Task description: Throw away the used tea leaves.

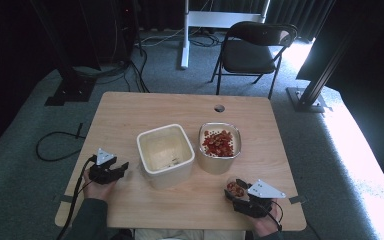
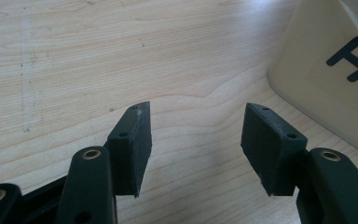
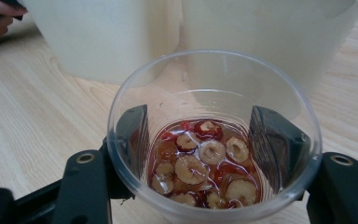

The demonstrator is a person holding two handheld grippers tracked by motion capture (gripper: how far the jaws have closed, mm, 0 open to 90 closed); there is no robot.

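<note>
1. The right gripper (image 1: pixel 236 192) is at the near right of the light wooden tabletop (image 1: pixel 130 115). Its two black jaws press on the sides of a small clear plastic cup (image 3: pixel 214 135), so it is holding the cup tight.
2. The clear cup stands upright between the jaws. It has red and cream dried fruit slices (image 3: pixel 200 163) in the bottom. In the high view the cup (image 1: pixel 235 188) sits just near of the round tub.
3. The left gripper (image 2: pixel 196 140) is at the near left of the tabletop. Its jaws stand wide apart with just bare wood between them. It holds nothing.
4. In the high view the left gripper (image 1: pixel 125 166) points right, toward the square cream plastic tub (image 1: pixel 165 155). It is near the tub but not touching it.
5. The square cream tub is in the middle of the tabletop. It looks almost bare inside. In the left gripper view its side (image 2: pixel 317 70) has big dark letters on it.
6. A round cream tub (image 1: pixel 219 147) stands just right of the square one. It holds lots of the same red fruit slices (image 1: pixel 218 143).
7. In the right gripper view both tubs stand just behind the cup.
8. A black folding chair (image 1: pixel 252 50) stands on the grey floor, far behind the tabletop.
</note>
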